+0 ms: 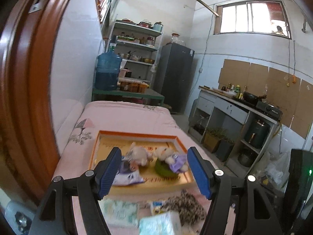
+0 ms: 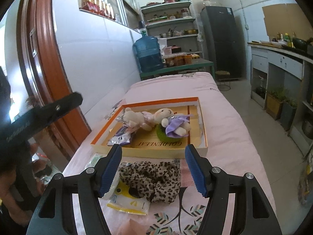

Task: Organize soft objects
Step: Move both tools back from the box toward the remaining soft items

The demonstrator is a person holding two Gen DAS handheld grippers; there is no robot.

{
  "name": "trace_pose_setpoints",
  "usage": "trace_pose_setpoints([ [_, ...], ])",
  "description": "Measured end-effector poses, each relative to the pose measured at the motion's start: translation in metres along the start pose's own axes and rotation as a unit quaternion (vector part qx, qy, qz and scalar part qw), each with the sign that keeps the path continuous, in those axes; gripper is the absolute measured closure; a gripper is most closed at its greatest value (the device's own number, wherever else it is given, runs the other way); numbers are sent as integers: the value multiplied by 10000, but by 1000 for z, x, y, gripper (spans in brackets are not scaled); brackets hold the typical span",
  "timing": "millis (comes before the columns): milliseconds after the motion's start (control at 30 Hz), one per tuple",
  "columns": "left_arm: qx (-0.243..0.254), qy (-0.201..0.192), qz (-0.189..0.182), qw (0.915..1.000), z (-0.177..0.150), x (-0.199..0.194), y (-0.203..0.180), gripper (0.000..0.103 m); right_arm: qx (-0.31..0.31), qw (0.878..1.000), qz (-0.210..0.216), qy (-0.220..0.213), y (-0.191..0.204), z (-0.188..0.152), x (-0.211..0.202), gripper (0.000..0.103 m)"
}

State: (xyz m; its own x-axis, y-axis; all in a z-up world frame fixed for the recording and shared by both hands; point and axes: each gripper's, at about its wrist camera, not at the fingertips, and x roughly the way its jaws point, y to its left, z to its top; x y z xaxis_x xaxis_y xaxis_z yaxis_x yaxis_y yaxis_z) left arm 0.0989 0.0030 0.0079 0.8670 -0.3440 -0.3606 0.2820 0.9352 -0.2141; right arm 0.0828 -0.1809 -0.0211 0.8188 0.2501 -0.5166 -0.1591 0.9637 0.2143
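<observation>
A shallow orange-rimmed cardboard box [image 2: 156,151] lies on the pink bed. Inside it are a cream teddy bear [image 2: 135,118], a teddy in a purple dress [image 2: 173,122] leaning on a green round pad [image 2: 163,134], and a purple packet [image 2: 120,137]. In front of the box a leopard-print cloth [image 2: 150,180] rests on a yellow and white packet [image 2: 127,204]. My right gripper [image 2: 153,169] hangs open just above that cloth, holding nothing. My left gripper [image 1: 154,173] is open and empty too, aimed at the box [image 1: 137,185], with the leopard cloth [image 1: 185,203] and pale tissue packs [image 1: 160,224] blurred below it.
A brown door frame [image 2: 49,62] borders the bed's left side. Beyond the bed's far end stand a blue water jug [image 2: 148,52] on a green table, metal shelves [image 2: 172,21] and a dark fridge [image 2: 221,41]. A kitchen counter [image 2: 281,58] lines the right wall across the floor aisle.
</observation>
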Motion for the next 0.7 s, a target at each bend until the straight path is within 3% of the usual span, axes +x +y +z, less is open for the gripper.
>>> trace_pose_setpoints([
  [367, -52, 85, 355, 9993, -29, -40, 7, 34, -166, 9998, 117, -49, 8, -12, -19, 34],
  [700, -127, 283, 361, 9989, -51, -56, 14, 34, -257, 9997, 23, -13, 5, -25, -41, 34],
])
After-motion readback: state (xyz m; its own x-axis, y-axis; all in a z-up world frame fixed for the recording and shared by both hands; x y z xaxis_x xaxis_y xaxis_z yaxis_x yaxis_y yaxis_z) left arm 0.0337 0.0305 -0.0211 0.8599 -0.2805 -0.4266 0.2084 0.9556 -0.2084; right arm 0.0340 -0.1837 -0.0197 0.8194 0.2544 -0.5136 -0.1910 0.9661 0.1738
